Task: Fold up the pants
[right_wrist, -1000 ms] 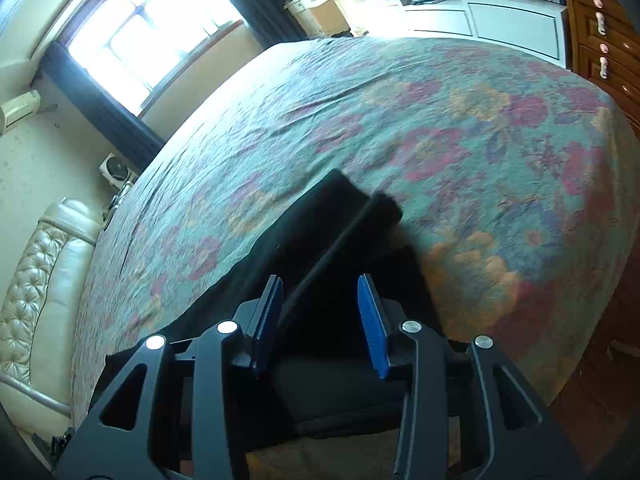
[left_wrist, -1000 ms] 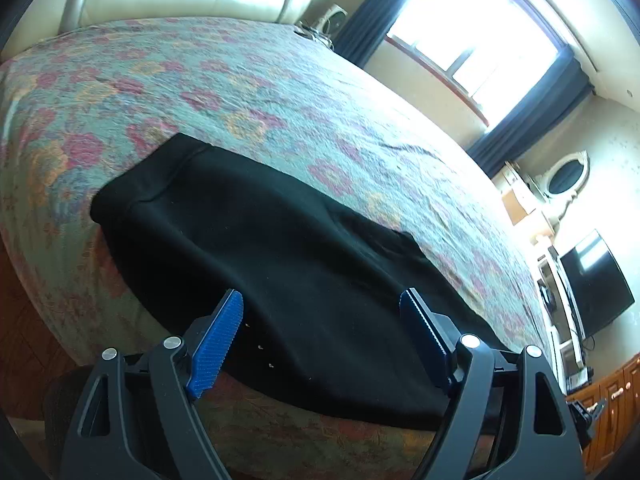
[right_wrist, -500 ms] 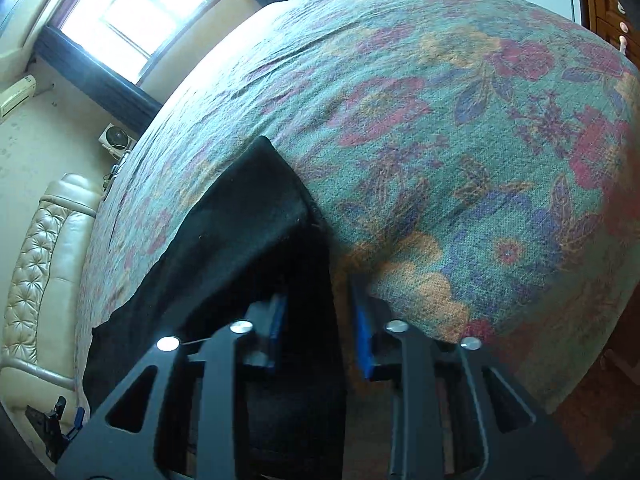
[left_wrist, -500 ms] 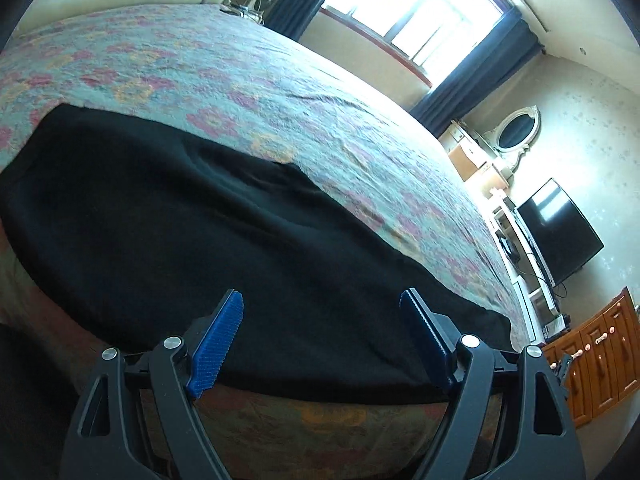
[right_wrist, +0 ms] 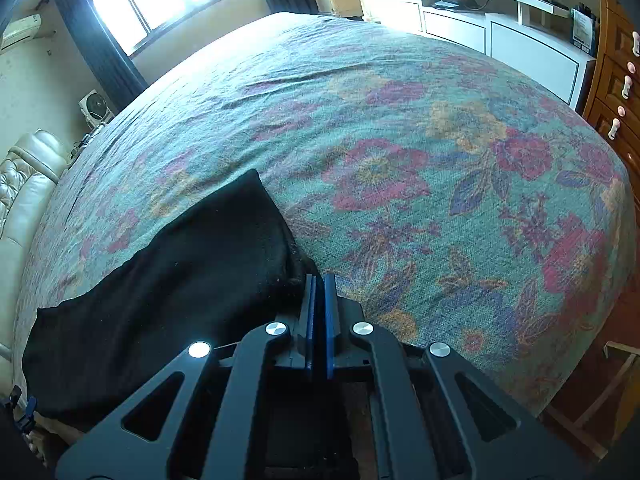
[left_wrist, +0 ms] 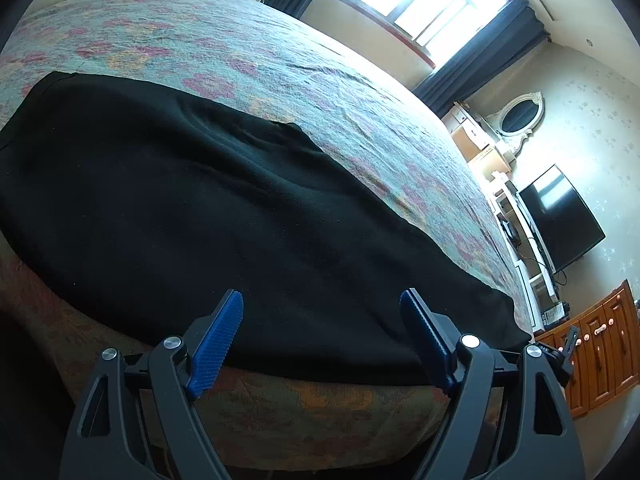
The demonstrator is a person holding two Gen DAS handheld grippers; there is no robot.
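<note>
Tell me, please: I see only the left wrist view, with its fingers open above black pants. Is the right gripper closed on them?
Observer: Yes. The right gripper is shut, its pads almost together, with black cloth bunched at their tips.
Operator: Which part of the cloth?
Observer: The near corner of the pants, at the end that lies close to the bed's edge.
Operator: What lies beyond that corner?
Observer: Floral bedspread, then a white cabinet by the wall.
</note>
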